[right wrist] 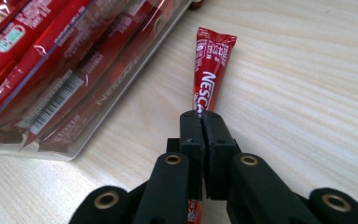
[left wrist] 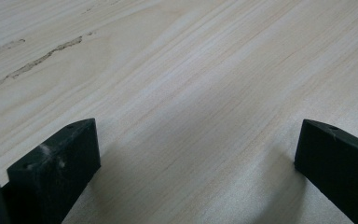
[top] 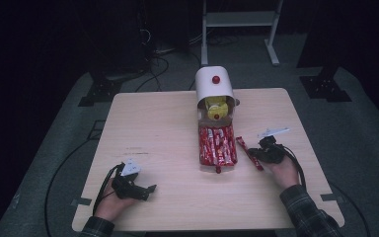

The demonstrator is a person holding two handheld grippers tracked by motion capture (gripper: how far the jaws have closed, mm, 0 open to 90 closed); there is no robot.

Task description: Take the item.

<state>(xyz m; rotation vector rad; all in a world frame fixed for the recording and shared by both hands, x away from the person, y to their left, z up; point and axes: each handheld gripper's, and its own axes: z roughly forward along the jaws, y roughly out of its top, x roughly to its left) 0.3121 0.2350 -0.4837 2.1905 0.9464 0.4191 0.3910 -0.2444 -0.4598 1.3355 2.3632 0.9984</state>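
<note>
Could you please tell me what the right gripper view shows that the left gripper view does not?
The right gripper view has the right gripper shut on a red Nescafe stick, beside a clear tray of more red sticks. The left gripper view has the left gripper with jaws wide apart and nothing between them. Both share the pale wooden table.

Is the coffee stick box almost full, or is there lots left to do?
Looks nearly done. The clear tray already holds a row of red sticks. In hand: the right gripper is clamped on one loose red stick lying on the table beside the tray. Left to do: lift that stick into the tray. The left gripper rests open on bare wood, holding nothing.
</note>
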